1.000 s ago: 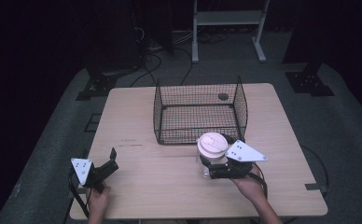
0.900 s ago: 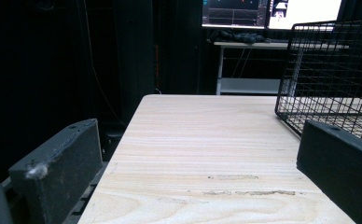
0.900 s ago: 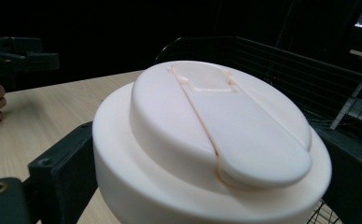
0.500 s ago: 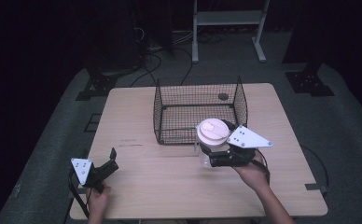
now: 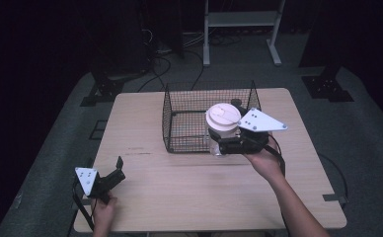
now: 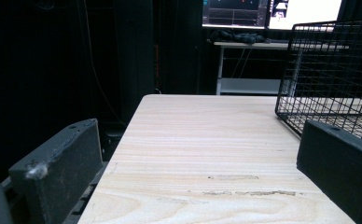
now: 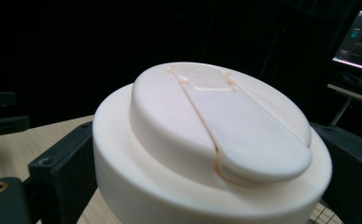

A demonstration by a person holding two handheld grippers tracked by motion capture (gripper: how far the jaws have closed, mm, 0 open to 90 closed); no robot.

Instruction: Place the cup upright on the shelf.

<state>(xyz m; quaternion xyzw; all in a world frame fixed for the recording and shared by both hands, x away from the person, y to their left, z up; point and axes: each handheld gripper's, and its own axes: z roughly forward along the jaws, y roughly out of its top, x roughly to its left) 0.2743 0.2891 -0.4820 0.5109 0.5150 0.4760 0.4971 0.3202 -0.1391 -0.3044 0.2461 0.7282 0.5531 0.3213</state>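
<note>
The right gripper (image 5: 219, 143) is squeezed tight on a white cup (image 5: 223, 123) with a lid, a bit right of the middle in the high view. One black jaw presses on each side of the cup, just under the lid. The cup is held up in the air at the near wall of the wire basket (image 5: 179, 116), close to its right end.

In the right gripper view the lid (image 7: 216, 135) looks big and round, with a flat flap on top (the kind you sip from). The cup looks light and thin, so I think a hard squeeze could dent it. Its side looks smooth, so it could slip down too. The best place to hold seems to be right where the jaws are now, under the lid's rim, since the rim stops it from sliding. Keeping it upright looks wise, in case something is inside.

The left gripper (image 5: 115, 173) rests at the lower left of the table (image 5: 179, 197). Its jaws stand wide apart with nothing between them.
</note>
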